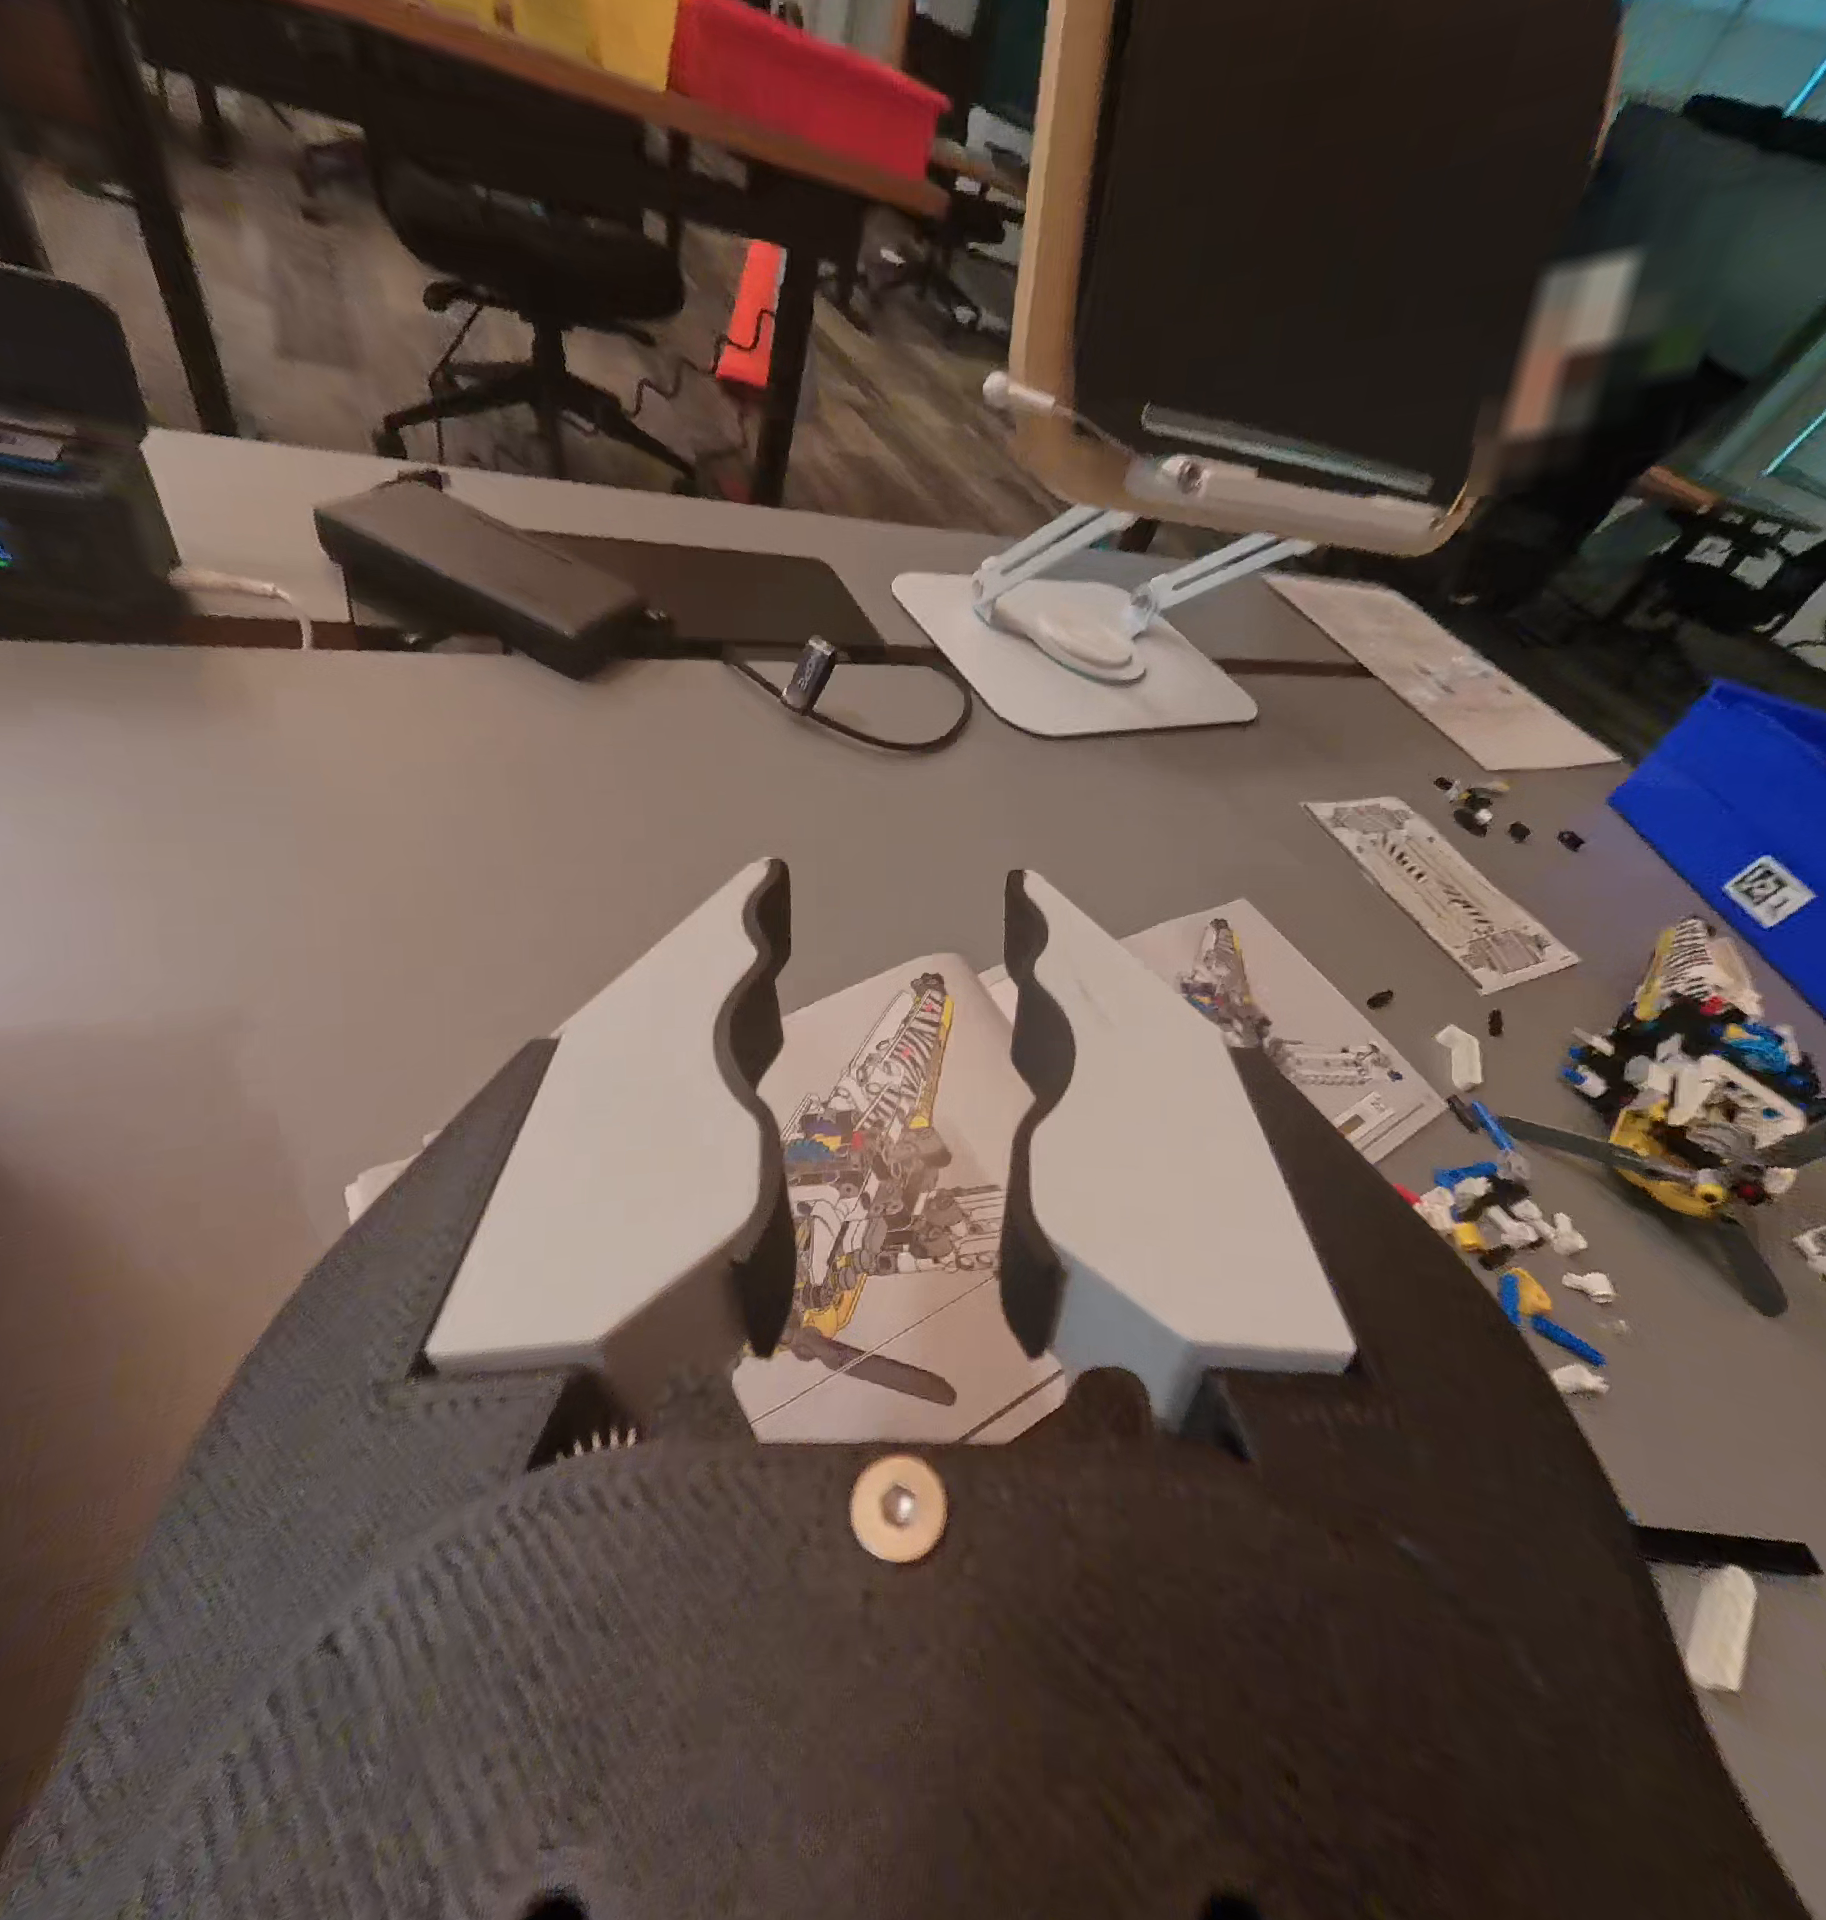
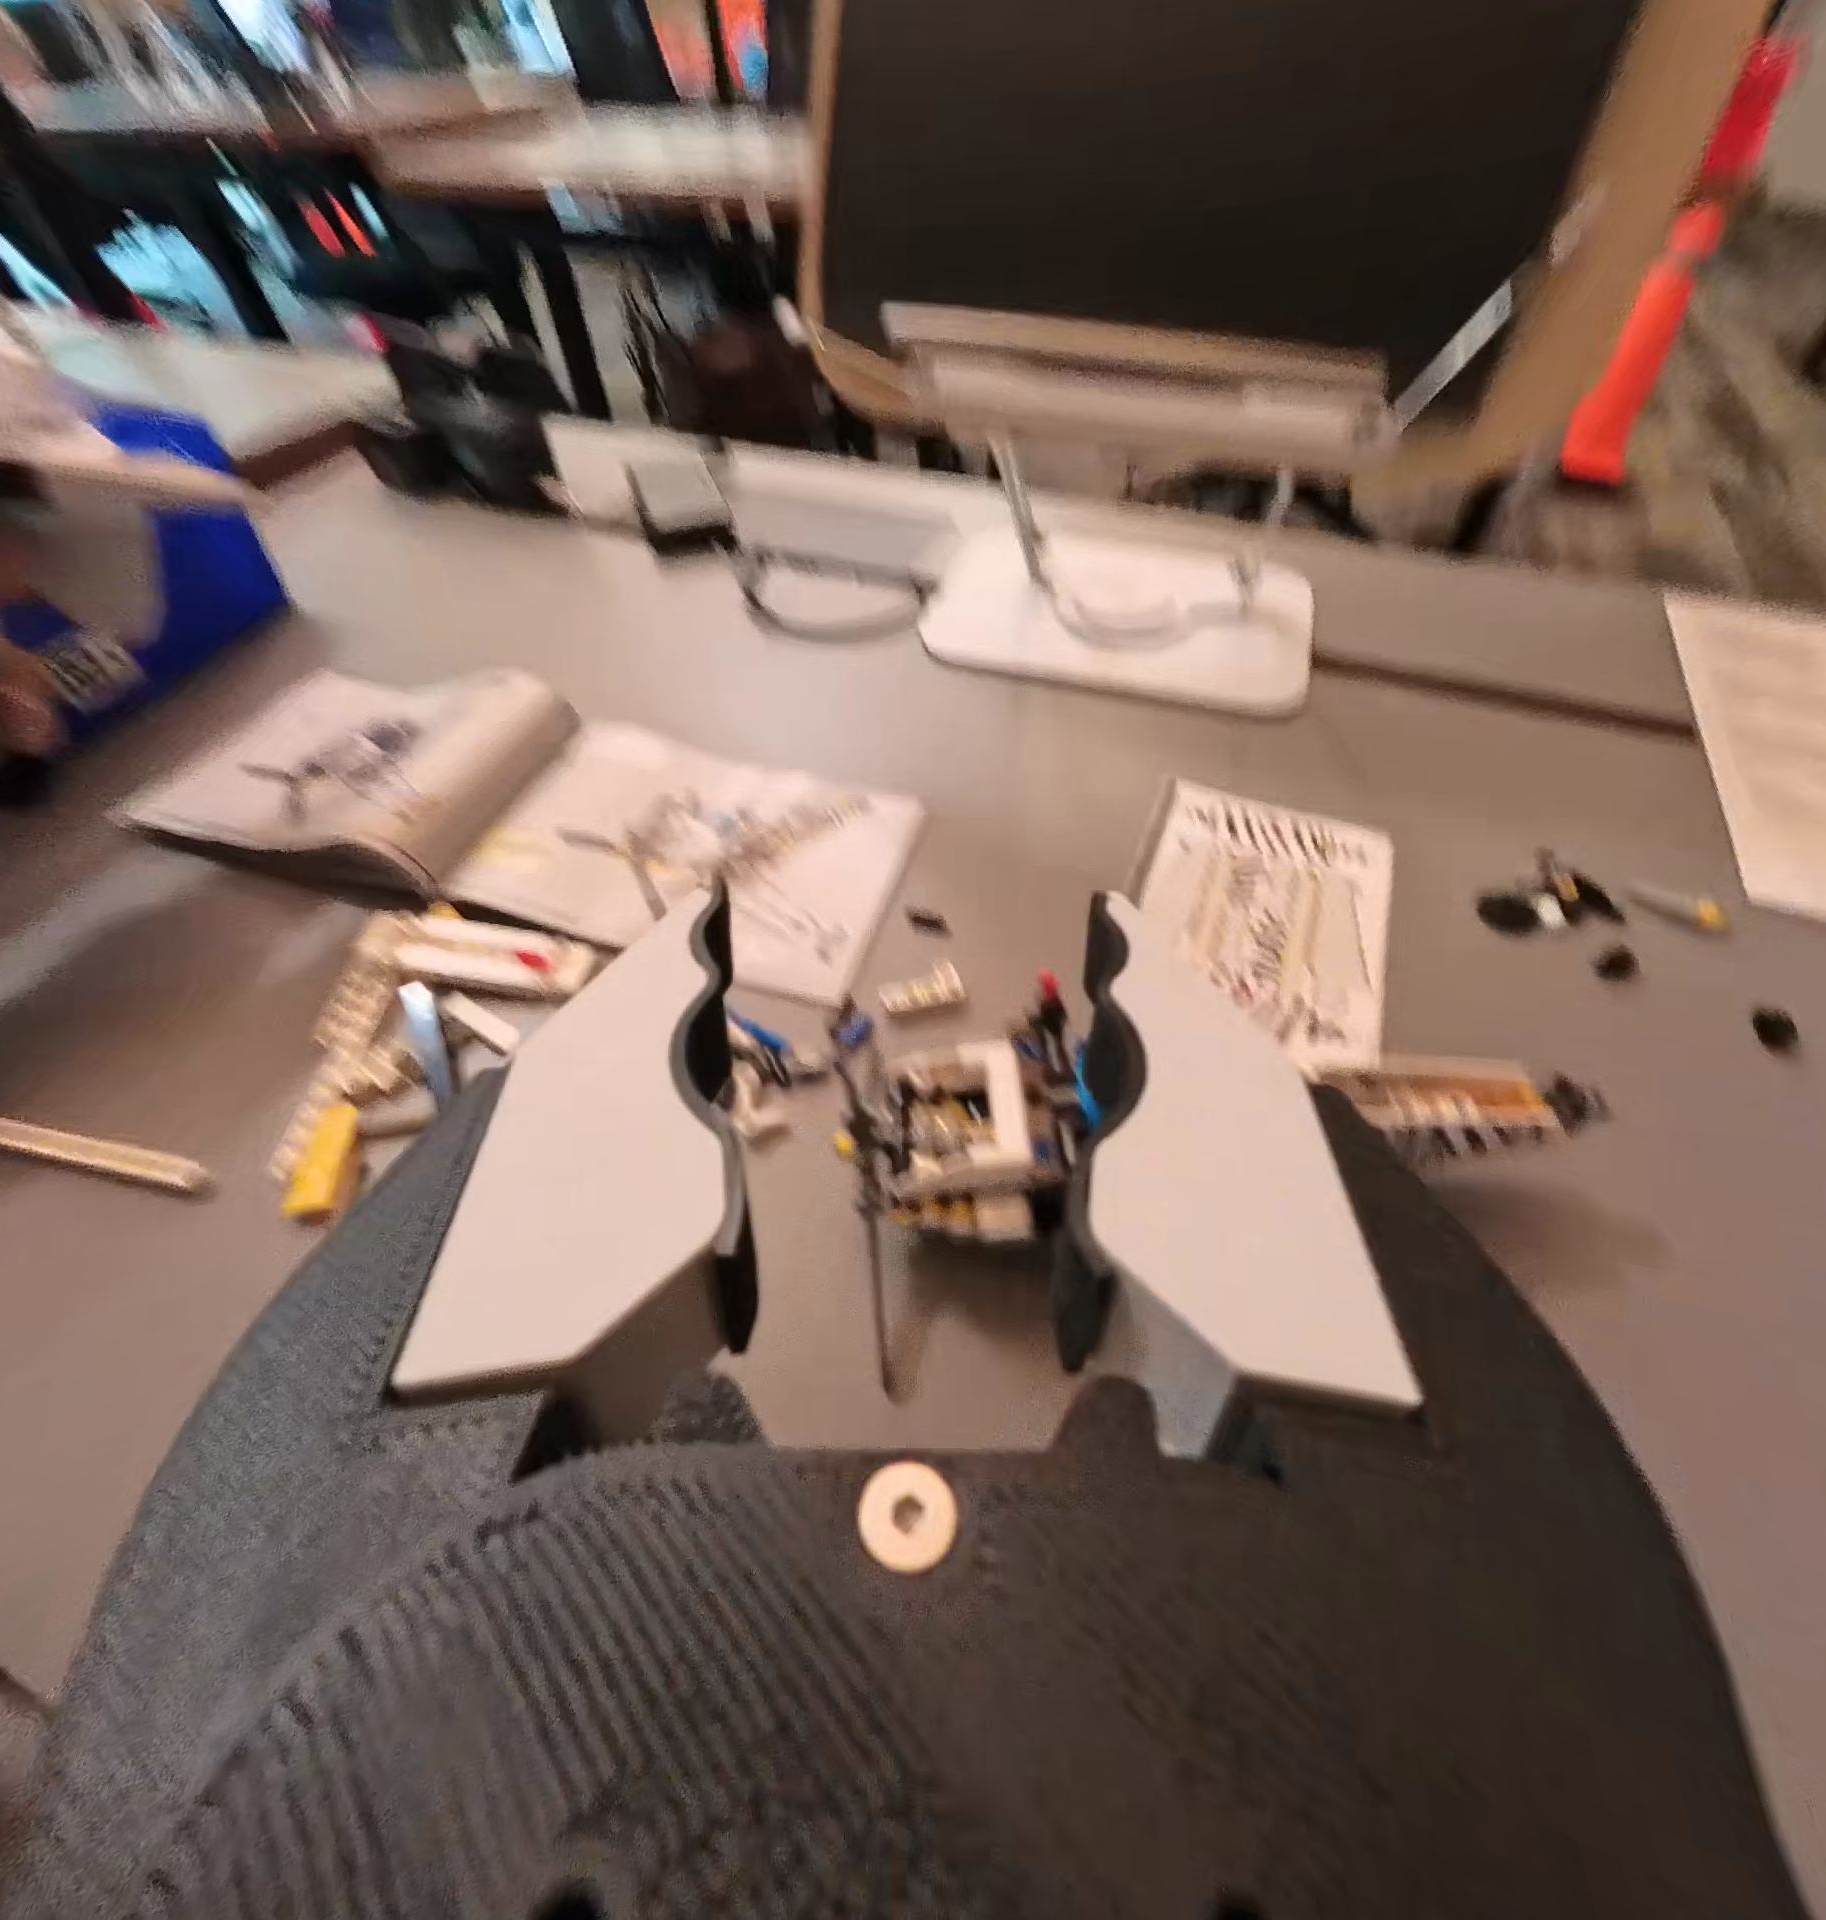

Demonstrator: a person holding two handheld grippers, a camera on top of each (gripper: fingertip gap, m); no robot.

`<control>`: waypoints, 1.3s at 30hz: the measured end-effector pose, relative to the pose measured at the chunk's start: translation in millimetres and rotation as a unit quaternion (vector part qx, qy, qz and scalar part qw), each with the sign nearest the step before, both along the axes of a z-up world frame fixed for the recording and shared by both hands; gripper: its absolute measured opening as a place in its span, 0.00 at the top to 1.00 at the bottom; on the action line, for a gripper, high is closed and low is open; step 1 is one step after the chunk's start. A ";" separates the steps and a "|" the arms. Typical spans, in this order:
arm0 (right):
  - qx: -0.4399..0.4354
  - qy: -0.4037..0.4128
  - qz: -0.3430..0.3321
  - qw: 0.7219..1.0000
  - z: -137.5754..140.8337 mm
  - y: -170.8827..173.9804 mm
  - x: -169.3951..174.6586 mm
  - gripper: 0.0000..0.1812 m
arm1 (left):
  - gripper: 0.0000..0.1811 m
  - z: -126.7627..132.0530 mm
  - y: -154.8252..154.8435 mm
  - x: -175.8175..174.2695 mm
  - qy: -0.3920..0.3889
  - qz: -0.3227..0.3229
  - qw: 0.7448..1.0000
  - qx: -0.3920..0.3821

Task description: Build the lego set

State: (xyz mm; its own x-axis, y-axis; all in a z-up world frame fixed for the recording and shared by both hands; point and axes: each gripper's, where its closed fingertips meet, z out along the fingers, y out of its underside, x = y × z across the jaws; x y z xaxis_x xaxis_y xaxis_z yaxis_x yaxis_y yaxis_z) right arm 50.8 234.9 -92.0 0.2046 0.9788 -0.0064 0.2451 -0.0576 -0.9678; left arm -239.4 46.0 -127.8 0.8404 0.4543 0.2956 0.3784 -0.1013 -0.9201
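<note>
My left gripper (image 1: 898, 904) is open and empty, hovering over the open instruction booklet (image 1: 888, 1143), whose page shows between the fingers. The partly built yellow, white and blue lego plane (image 1: 1678, 1091) with dark propeller blades lies on the table to its right, with loose pieces (image 1: 1501, 1226) beside it. In the blurred right wrist view, my right gripper (image 2: 909, 925) is open above that model (image 2: 971, 1132), which lies between the fingers, close to the right one. I cannot tell if they touch. The booklet (image 2: 535, 821) lies at the left.
A blue bin (image 1: 1761, 821) stands at the right edge. Sticker sheets (image 1: 1439, 894) and small black pieces (image 2: 1553, 904) lie behind the model. A tablet on a white stand (image 1: 1085, 665), a black power brick (image 1: 473, 582) and a cable sit at the back. A paper sheet (image 2: 1792, 748) lies far right. My right fingertips sit around 35 centimeters from my left ones. To the black power brick (image 1: 473, 582): left tips about 30 centimeters, right tips about 55 centimeters.
</note>
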 end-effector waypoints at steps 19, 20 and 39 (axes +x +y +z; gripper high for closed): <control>0.003 -0.002 0.341 0.940 -66.3 -258.8 -83.3 0.67 | 0.78 -12.0 -25.2 -24.8 0.085 0.078 0.987 -0.110; 0.011 -0.009 0.346 0.938 -70.3 -264.2 -83.6 0.67 | 0.78 -12.0 -26.7 -25.5 0.081 0.078 0.988 -0.109; 0.008 0.001 0.305 0.952 -75.5 -251.3 -86.7 0.75 | 0.76 -9.6 -7.1 -10.9 0.086 0.045 0.991 -0.095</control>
State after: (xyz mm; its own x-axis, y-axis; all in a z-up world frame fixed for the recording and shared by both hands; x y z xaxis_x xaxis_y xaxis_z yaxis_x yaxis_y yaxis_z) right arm -35.9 -16.3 -167.5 -0.4026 0.9153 0.0093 0.2262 0.1093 -0.9679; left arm -250.3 38.9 -137.4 0.8248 0.5627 0.0547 0.2337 -0.2513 -0.9393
